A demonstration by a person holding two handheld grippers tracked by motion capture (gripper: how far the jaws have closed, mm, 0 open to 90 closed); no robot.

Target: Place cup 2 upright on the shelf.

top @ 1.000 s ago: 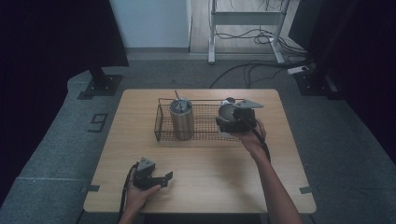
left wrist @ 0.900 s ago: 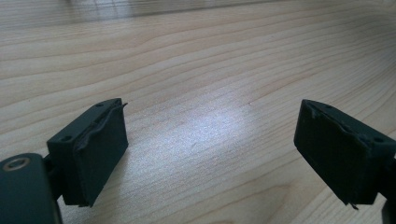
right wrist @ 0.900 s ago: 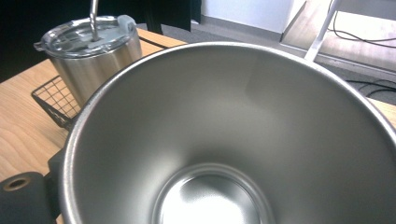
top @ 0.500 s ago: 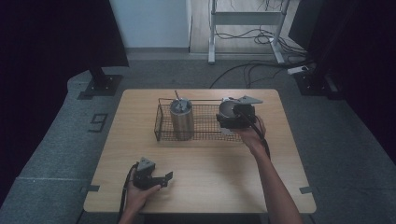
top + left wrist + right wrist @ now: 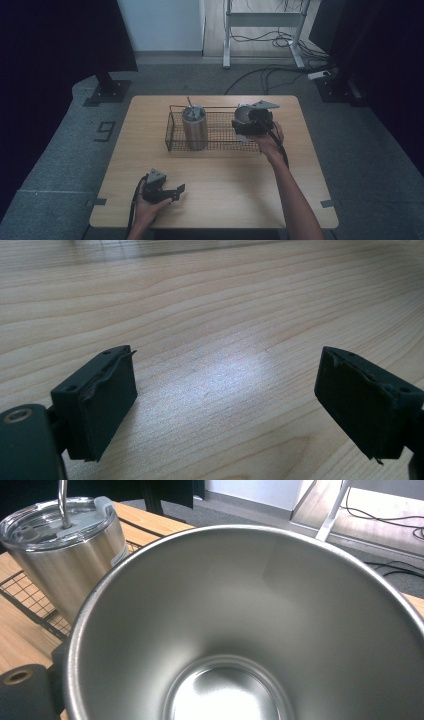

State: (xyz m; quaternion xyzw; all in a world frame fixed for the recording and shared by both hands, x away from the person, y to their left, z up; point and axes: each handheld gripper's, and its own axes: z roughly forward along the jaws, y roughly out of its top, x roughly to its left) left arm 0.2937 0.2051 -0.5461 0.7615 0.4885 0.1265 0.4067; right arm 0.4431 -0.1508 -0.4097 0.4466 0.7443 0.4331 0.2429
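Steel cup (image 5: pixel 250 630), open and bare inside, sits right against the right gripper's (image 5: pixel 246 122) camera in the right gripper view, its round rim spanning nearly the whole picture and its shiny bottom showing at 6 o'clock. From the high view the cup (image 5: pixel 244 114) is at the right end of the wire basket (image 5: pixel 172 131), at about 1 o'clock from the table's middle, with the right gripper on it and the person's right hand (image 5: pixel 267 141) behind that. The jaws themselves are hidden by the cup, so I cannot tell how wide they stand or whether they pinch its wall. At 10 o'clock from the cup in the right gripper view stands 1 lidded steel tumbler (image 5: pixel 65 550) with a straw, upright inside the same basket; in the high view it is in the basket's left half (image 5: pixel 194 127), well apart from the cup. The left gripper (image 5: pixel 167 192) rests low near the table's (image 5: pixel 225 200) front edge, at about 7 o'clock, held by the left hand (image 5: pixel 147 210). Its 2 black pads (image 5: pixel 97 405) are spread wide over bare wood, gripping nothing.
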